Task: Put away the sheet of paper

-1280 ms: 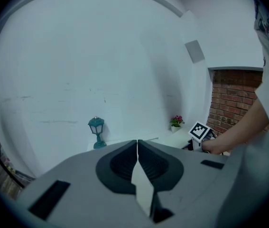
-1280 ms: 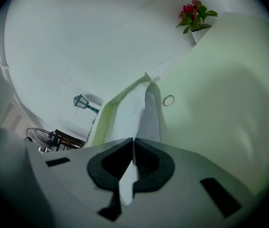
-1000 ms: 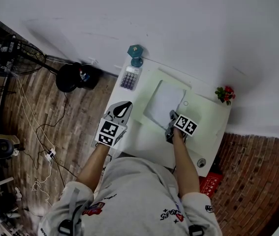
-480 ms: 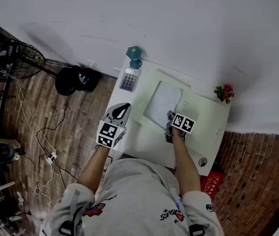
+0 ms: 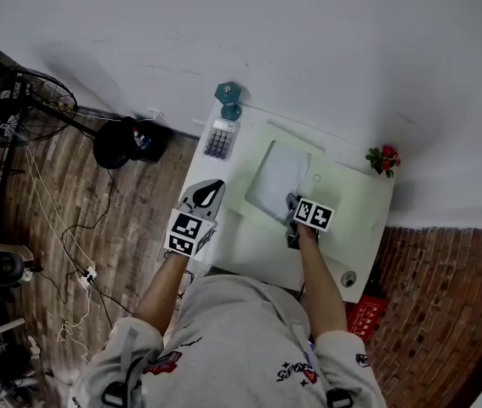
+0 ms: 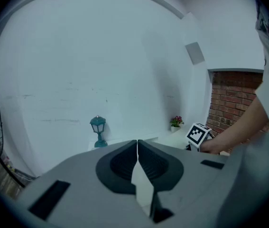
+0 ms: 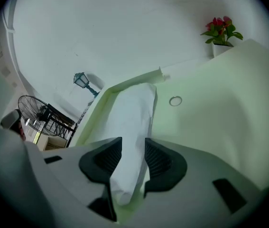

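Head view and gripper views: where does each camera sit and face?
Head view: on the head, looking steeply down at the desk; shows both forearms.
Left gripper view: on the left gripper, shut, facing the wall and lamp; right forearm shows.
Right gripper view: on the right gripper, over the desk; jaws just opened, paper between.
All share the lamp.

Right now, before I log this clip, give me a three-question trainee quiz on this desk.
1. True or false: the left gripper holds the sheet of paper.
2. What lies between the jaws of the right gripper?
3. Which stands nearer the calculator: A, the lamp, or B, the potted flowers?
Key: 1 false, it is shut and empty. 2 the sheet of paper; those jaws have just been opening and stand apart. 3 A.
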Motion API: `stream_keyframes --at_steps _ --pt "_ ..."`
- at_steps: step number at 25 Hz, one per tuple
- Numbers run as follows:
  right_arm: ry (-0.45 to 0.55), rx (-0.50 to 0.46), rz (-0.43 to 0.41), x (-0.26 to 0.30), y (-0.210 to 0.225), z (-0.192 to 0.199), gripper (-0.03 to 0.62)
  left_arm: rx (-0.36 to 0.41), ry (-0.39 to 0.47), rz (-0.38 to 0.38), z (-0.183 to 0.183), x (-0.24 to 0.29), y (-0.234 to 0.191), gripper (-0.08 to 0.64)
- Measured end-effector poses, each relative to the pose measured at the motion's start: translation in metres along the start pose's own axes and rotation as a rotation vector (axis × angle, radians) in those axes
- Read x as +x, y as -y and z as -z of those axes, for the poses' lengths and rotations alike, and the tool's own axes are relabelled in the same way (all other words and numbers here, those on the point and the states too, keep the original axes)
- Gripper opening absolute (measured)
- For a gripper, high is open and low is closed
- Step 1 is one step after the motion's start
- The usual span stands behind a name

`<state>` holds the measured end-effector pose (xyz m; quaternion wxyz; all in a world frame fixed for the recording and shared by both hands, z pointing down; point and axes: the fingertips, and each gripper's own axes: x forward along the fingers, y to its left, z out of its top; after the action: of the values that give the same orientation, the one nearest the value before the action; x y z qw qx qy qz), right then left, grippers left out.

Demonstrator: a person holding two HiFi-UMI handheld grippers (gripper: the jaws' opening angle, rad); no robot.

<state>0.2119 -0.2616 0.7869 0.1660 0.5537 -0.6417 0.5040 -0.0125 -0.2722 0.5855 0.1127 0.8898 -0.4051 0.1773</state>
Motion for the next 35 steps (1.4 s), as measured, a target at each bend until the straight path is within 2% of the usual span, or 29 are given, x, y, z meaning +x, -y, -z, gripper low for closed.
stream_keyframes --at_steps 6,14,23,27,35 --pt "0.029 -0.031 -0.001 -0.020 0.007 0.004 0.154 0.016 0.032 0.016 -0.008 0.004 0.010 0.025" --pt "0.126 -0.108 -0.010 -0.055 0.018 0.001 0.009 0.033 0.054 0.038 -0.017 0.010 0.023 0.025" --pt "0.241 -0.235 0.023 -0.100 0.021 -0.014 0.008 0.046 0.070 0.067 -0.029 0.016 0.041 0.025" --pt "0.353 -0.349 0.040 -0.129 0.008 -0.038 0.008 0.061 0.084 0.078 -0.040 0.020 0.046 0.025" --pt "0.600 -0.501 -0.006 -0.205 -0.030 -0.077 0.008 0.077 0.139 0.076 -0.062 0.022 0.051 0.025"
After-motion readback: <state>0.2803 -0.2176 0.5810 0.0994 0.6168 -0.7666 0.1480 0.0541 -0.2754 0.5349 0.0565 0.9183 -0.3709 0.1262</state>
